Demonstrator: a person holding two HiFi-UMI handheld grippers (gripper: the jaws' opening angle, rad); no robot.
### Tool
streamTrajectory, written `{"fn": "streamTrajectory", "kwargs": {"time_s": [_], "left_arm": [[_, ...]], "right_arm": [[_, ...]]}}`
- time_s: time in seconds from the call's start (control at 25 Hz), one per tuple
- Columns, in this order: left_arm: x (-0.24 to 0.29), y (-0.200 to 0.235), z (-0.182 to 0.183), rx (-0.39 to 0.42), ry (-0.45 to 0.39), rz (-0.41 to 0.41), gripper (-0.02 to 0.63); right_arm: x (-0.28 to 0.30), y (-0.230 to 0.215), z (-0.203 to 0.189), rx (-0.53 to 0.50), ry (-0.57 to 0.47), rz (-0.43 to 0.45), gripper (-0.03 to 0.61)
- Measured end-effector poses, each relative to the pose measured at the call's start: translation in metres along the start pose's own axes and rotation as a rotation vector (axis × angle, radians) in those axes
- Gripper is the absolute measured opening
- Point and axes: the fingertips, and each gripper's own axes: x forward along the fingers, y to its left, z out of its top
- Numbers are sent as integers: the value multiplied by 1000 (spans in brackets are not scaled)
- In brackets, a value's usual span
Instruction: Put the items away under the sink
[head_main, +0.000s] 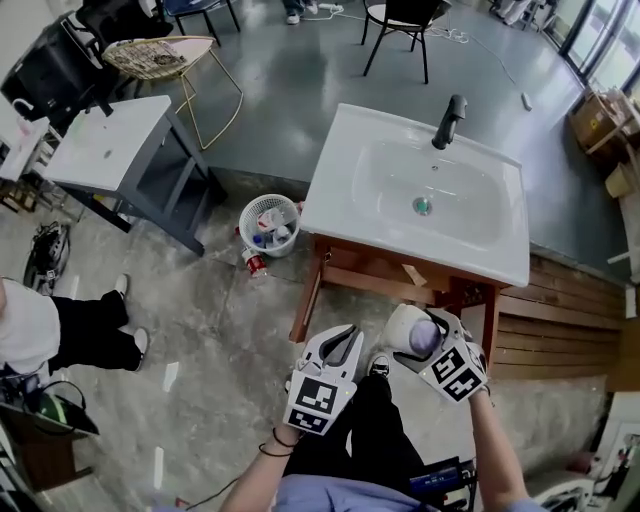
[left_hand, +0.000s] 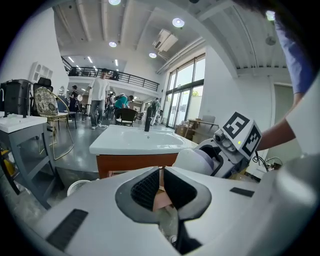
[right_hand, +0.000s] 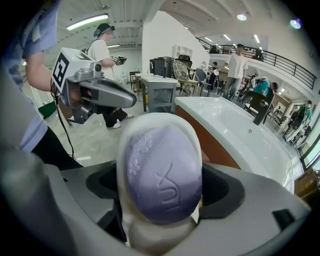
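Purple-capped bottle (right_hand: 160, 170) between right tool (head_main: 418, 338) jaws, lower body hidden.

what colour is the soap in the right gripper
Pale purple soap, sitting in a white dish; it shows best in the right gripper view.

We see a lilac LUX-stamped soap bar (right_hand: 160, 172) nested in a white dish (right_hand: 150, 122), clamped on edge by the right gripper (right_hand: 162, 186).
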Motion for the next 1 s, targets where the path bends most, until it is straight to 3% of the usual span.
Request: {"fn": "streamTrajectory", "kwargs": {"time_s": [0.32,1.0], "left_arm": [[37,4,-24,-27,-5,-1,29],[108,-17,-98,62,-10,11,29]], "right_arm": [[41,-19,-43,49,38,1,443],[130,-75,-119,107,69,-57,443]]}}
